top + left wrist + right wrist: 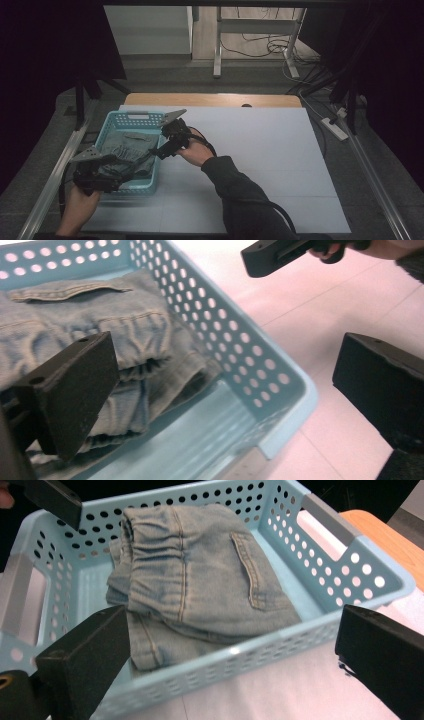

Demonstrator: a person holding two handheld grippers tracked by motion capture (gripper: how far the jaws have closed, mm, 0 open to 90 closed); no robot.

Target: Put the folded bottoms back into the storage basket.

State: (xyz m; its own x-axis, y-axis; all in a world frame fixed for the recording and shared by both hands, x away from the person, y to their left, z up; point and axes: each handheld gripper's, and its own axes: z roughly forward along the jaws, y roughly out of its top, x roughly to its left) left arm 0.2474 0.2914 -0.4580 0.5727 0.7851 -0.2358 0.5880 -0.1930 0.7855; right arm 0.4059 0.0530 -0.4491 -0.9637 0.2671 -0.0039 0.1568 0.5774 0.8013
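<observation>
- Folded denim garment is seen lying inside the blue basket at the tabletop's left.
- Left gripper and right gripper are held wide, empty.
- The garment's folded edge should probably be approached squarely and pinched deep.

High view dim, perhaps underexposed; gripper views brighter, soft.
</observation>
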